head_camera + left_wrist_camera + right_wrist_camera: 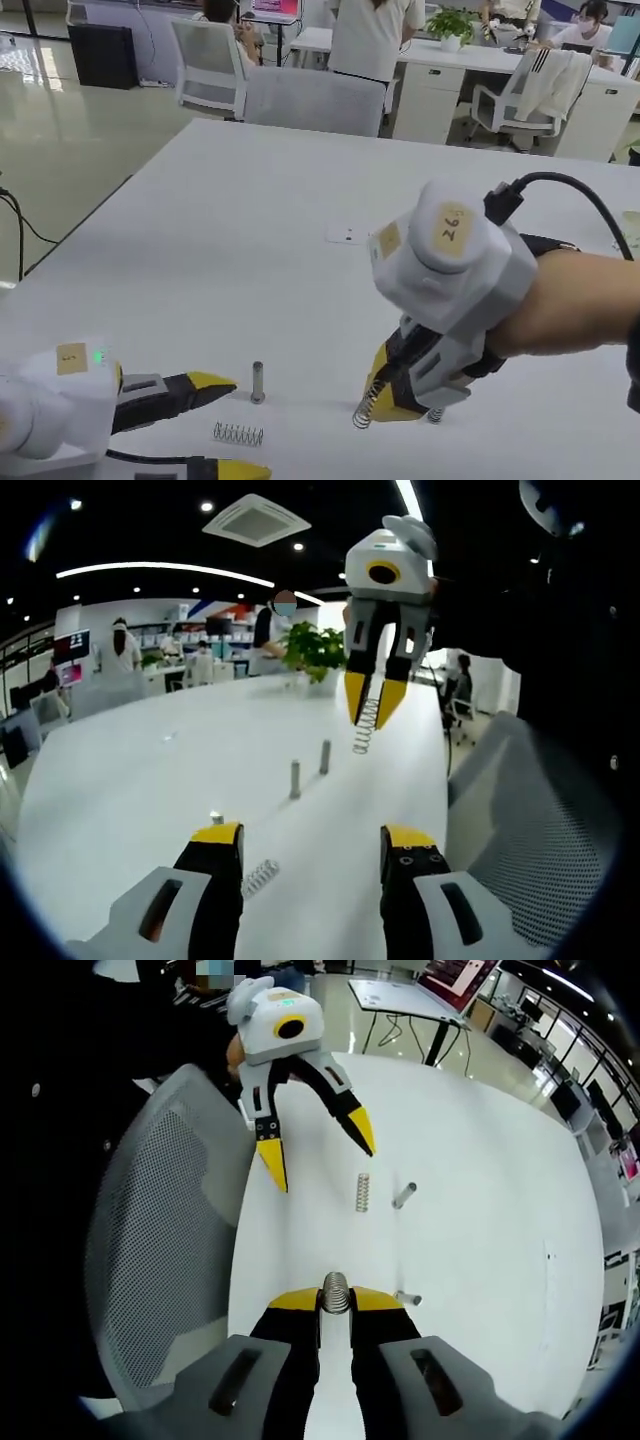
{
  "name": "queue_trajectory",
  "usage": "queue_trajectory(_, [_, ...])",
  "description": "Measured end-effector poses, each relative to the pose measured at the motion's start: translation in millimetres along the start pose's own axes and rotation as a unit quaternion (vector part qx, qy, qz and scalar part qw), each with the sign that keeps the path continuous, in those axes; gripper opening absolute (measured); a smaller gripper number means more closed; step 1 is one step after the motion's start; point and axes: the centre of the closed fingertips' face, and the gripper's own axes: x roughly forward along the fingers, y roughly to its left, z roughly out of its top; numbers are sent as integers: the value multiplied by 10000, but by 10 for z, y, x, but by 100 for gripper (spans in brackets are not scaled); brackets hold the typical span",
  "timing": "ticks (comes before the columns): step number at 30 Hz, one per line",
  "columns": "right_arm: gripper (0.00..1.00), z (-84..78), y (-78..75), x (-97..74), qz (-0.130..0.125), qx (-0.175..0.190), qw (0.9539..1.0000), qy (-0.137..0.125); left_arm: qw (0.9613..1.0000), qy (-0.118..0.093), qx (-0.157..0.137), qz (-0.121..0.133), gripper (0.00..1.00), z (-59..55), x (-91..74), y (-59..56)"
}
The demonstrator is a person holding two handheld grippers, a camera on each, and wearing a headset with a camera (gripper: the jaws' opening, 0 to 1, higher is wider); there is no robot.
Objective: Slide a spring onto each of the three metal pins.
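- Held spring (337,1288) is clamped between the closed jaws of the right gripper (337,1301), up off the table (250,250) and well to the right of the upright pin (257,383).
- Its long axis slants, with the free lower end pointing down at the tabletop.
- A second pin (408,1299) stands just beyond the held spring from the upright pin, close beside the right jaws. It is probably the nearer target, and the coil would need turning upright over its tip.
- Left gripper (311,835) is empty, jaws apart, just left of the upright pin.
- A loose spring (237,433) lies flat just in front of that pin.
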Motion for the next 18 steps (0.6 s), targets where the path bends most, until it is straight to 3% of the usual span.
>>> queue_trajectory(8, [7,-60,-71,-36,-67,119,9999,2,9994,-3,-90,329,57,-79,-102,129])
queue_trajectory(18, [7,-188,-242,-102,-196,339,9992,45,9989,28,-110,464,62,-139,-112,188])
